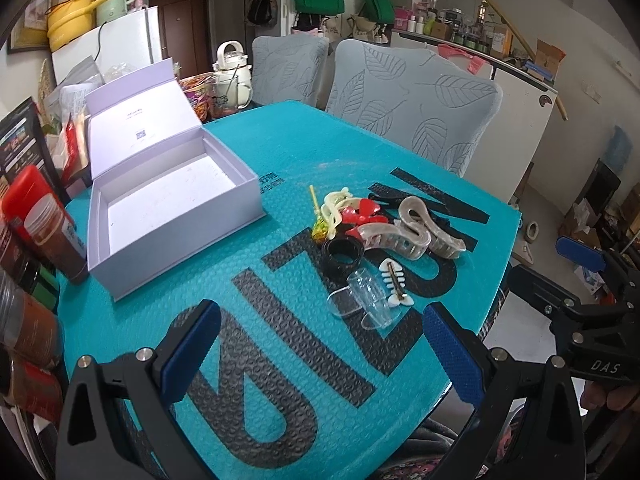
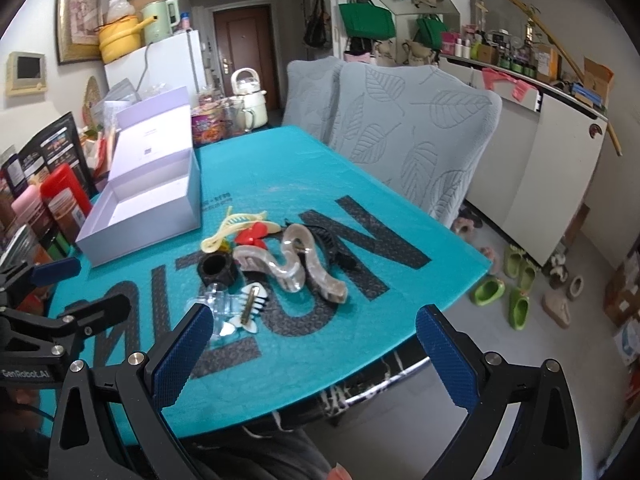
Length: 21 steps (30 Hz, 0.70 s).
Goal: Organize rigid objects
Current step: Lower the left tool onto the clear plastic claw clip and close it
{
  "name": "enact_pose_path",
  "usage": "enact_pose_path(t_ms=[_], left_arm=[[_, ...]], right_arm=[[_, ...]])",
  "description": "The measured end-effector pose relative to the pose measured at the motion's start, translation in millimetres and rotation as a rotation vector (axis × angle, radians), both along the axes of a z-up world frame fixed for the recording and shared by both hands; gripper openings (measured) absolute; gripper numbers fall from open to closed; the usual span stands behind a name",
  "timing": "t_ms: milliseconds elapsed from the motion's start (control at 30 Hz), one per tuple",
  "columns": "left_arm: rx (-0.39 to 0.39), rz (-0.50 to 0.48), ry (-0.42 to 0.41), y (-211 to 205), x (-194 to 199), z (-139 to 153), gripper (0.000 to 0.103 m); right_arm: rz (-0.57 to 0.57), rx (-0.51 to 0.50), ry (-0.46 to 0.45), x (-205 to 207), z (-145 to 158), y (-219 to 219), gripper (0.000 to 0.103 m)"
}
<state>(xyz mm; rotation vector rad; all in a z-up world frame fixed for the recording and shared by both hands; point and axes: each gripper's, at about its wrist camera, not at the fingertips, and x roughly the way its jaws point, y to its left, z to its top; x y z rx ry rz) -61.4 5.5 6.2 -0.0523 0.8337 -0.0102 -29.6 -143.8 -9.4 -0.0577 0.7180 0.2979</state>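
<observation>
I see the pile of hair clips mid-table on the teal mat, with the open lavender box to its left. My left gripper and right gripper hover near, both spread wide, grasping nothing.

Open gift box sits ahead-left of the left fingers; hair clip pile ahead-right, on the table mat.
</observation>
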Motion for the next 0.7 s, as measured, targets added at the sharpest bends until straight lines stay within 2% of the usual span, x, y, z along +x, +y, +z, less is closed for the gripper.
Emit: enact_pose_path(t_ms=[267,500,700], left_arm=[[-0.009,0.018,0.018,5,-6,-10,0.103],[-0.046,-0.022,0.043,-2,7,-25,0.103],[-0.079,-0.047,0.100,-11,28,-47,0.102]], right_arm=[[0.069,0.004,-0.003,-5,-9,12,0.103],[0.063,0.025,0.043,7,-25,5,0.103],[0.056,0.020,0.080,20,-42,-5,0.103]])
